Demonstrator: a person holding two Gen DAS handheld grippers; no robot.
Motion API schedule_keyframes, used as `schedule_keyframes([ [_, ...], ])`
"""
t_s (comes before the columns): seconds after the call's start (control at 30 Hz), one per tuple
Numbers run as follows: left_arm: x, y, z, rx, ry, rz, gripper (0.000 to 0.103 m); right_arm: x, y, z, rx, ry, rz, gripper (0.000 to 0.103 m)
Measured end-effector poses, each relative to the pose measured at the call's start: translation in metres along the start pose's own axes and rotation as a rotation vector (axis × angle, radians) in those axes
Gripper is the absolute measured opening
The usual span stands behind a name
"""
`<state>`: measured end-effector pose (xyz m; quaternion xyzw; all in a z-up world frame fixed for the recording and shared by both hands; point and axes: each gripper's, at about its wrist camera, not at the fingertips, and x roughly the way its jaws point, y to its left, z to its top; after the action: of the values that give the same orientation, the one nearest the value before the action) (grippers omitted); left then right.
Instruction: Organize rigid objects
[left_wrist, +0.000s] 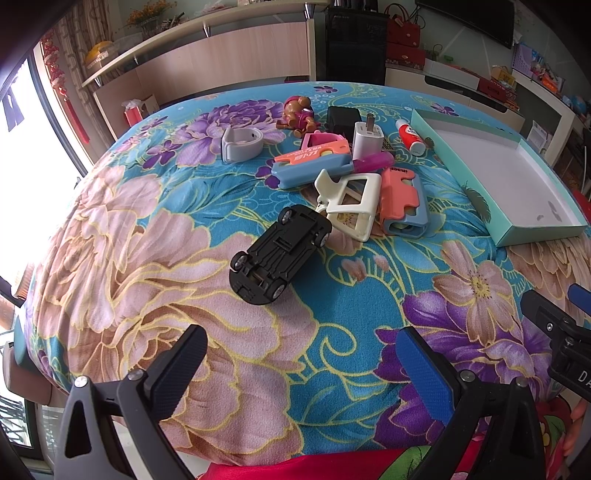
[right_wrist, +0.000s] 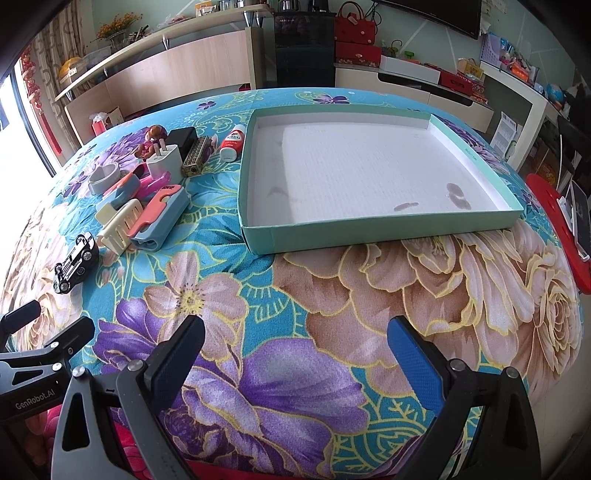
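A: Left gripper (left_wrist: 303, 363), jaws wide apart, nothing held, over the floral cloth (left_wrist: 147, 258). Just ahead, toy car (left_wrist: 279, 254) on its roof, long axis running near-left to far-right.

B: Right gripper (right_wrist: 295, 354), same: spread wide, empty. Its view shows the whole green box lid (right_wrist: 380, 230), bare inside; the left view clips it.

A: Beyond the car: cream clip (left_wrist: 352, 205), white charger (left_wrist: 366, 138), bear figure (left_wrist: 297, 112).

B: Brass harmonica (right_wrist: 195, 157) shows clearly only here, beside the charger.

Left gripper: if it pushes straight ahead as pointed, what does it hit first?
Probably the overturned black toy car, lying wheels-up just ahead of the open left gripper. Only bare floral tablecloth lies between them; depth is uncertain.
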<state>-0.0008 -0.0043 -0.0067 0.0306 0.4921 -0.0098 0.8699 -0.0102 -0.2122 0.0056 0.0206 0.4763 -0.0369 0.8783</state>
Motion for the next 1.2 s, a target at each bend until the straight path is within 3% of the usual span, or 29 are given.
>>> schedule_keyframes([
  [0.43, -0.003, 0.0, -0.001, -0.007, -0.014, -0.001, 0.103, 0.0, -0.001, 0.001, 0.001, -0.004, 0.002, 0.099],
  [0.57, -0.017, 0.014, 0.002, -0.063, -0.059, -0.043, 0.103, -0.011, 0.0, 0.003, -0.006, -0.045, 0.018, 0.099],
  [0.7, -0.019, 0.027, 0.009, -0.08, -0.07, -0.028, 0.103, -0.023, 0.007, 0.014, -0.033, -0.079, 0.043, 0.099],
  [0.8, -0.012, 0.032, 0.016, -0.07, -0.061, -0.035, 0.092, -0.024, 0.018, 0.024, -0.057, -0.072, 0.082, 0.099],
  [1.2, 0.015, 0.029, 0.041, -0.024, -0.042, -0.097, 0.073, -0.006, 0.071, 0.061, -0.158, -0.047, 0.189, 0.099],
])
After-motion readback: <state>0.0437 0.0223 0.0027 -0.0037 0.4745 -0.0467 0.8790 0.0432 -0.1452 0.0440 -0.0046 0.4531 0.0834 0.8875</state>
